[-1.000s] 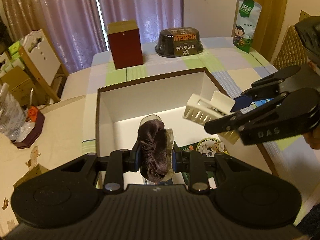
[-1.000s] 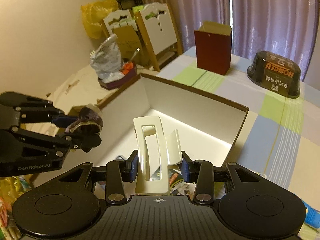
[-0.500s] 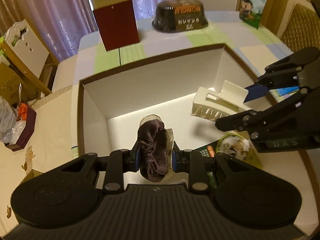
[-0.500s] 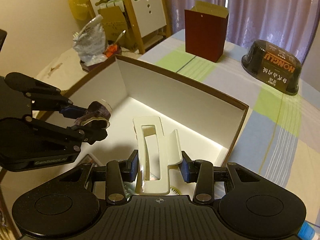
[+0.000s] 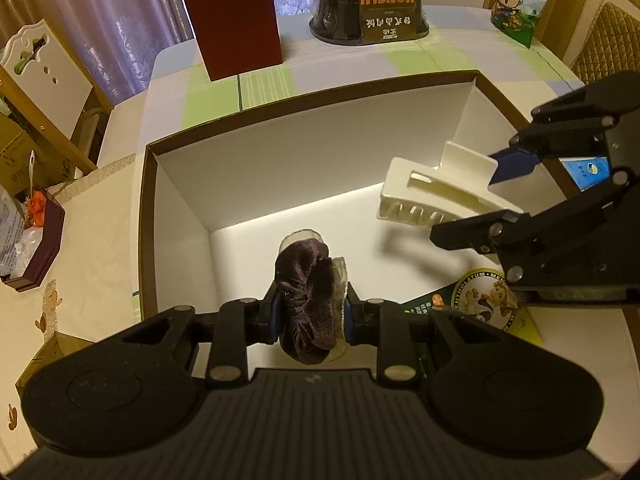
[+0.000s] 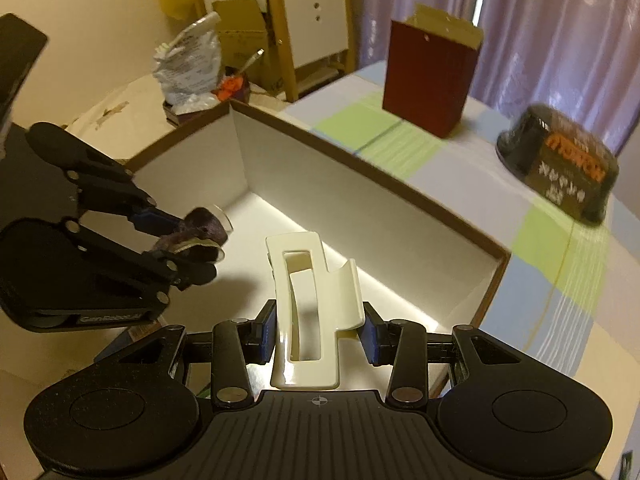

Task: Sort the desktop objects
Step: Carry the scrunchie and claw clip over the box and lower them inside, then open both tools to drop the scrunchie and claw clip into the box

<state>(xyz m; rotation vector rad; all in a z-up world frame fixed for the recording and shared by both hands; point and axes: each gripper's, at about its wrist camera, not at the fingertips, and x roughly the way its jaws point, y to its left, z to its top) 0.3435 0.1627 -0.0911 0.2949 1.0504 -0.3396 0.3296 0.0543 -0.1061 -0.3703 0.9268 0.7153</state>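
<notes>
Cream plastic hair clip [image 6: 310,312] clamped in the right gripper [image 6: 318,338] and dark scrunchie [image 5: 308,304] pinched in the left gripper [image 5: 310,312] hang over the white box [image 5: 280,160], the grippers close enough, right at three o'clock, that releasing together risks collision.

Both wrist cameras are looking down from close above into the white-lined box [image 5: 256,168], each from its near edge toward the curtained far table edge, sharing the box interior [image 6: 320,200] and each other's gripper.
</notes>
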